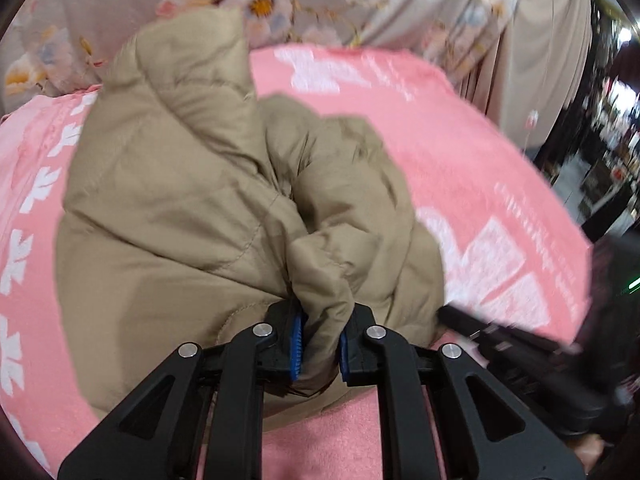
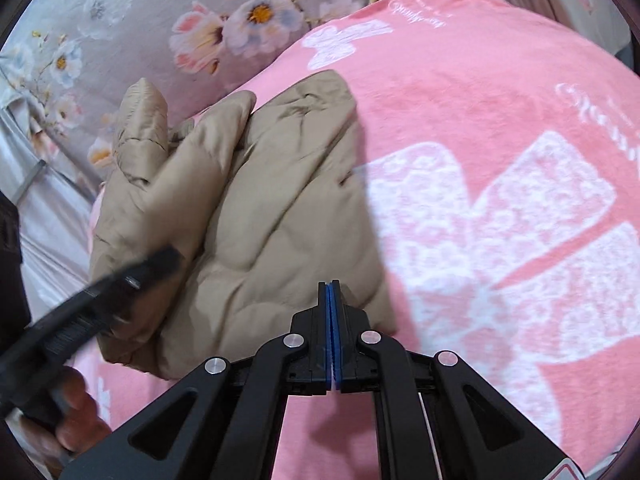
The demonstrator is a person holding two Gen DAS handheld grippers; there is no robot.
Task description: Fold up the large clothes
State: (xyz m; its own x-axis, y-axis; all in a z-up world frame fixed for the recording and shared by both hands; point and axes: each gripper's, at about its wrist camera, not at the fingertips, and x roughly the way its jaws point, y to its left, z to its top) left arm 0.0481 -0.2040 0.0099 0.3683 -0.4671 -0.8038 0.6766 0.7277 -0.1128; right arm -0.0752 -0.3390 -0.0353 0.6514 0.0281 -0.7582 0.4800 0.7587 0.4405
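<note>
A tan padded jacket (image 1: 180,200) lies bunched on a pink blanket (image 1: 460,152) with white bow prints. My left gripper (image 1: 320,344) is shut on a thick fold of the jacket at its near edge. In the right wrist view the jacket (image 2: 260,220) lies left of centre. My right gripper (image 2: 333,320) is shut with its blue pads together, at the jacket's near right edge; no cloth shows between them. The left gripper's blurred black arm (image 2: 100,292) crosses the jacket's lower left there.
A grey floral sheet (image 2: 140,12) lies beyond the blanket. Beige curtains (image 1: 540,40) hang at the back right, with a dark cluttered area (image 1: 612,140) further right. The pink blanket (image 2: 500,160) spreads wide to the right of the jacket.
</note>
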